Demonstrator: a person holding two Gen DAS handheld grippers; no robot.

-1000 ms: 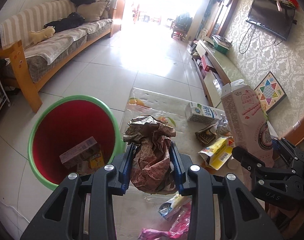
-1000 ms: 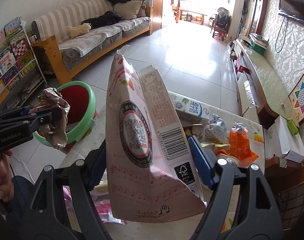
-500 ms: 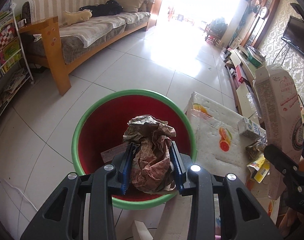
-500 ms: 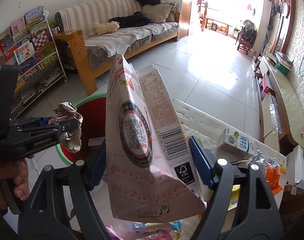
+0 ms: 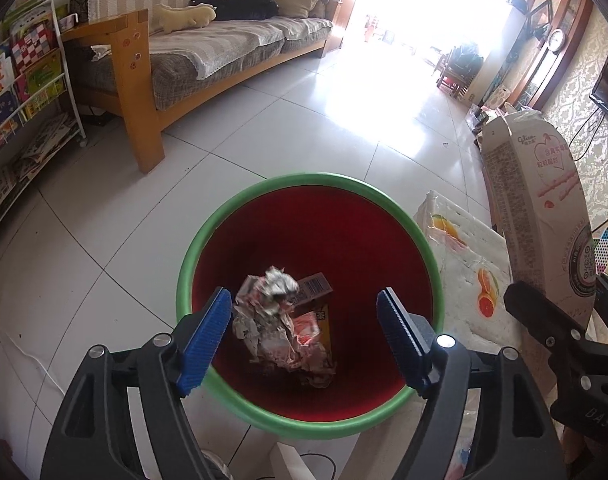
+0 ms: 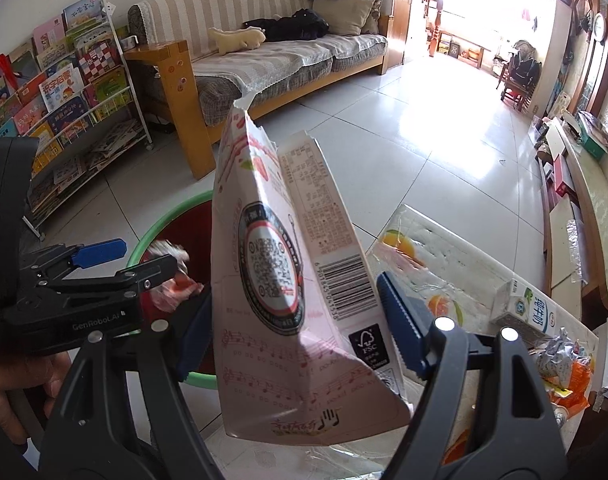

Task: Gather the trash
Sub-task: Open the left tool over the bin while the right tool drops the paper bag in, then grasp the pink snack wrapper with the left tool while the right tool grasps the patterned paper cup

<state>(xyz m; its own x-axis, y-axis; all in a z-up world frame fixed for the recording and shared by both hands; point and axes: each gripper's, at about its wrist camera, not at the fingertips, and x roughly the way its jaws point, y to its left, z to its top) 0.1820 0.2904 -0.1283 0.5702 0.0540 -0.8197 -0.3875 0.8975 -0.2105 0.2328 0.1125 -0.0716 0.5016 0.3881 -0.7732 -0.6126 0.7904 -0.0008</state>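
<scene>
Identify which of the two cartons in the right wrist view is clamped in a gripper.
The tall pink carton, torn open at its top, is clamped upright in the right gripper. The small green-and-white milk carton lies on its side on the table, untouched.

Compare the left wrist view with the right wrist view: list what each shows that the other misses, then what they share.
Only the left wrist view looks down into the bin: the crumpled wrapper lies free inside on a barcoded box, between the left gripper's jaws, which have just been opening. Only the right wrist view shows the milk carton, the orange packet and the person's hand. Both show the green-rimmed red bin, the pink snack box clamped in the right gripper, the sofa and the bookrack.
</scene>
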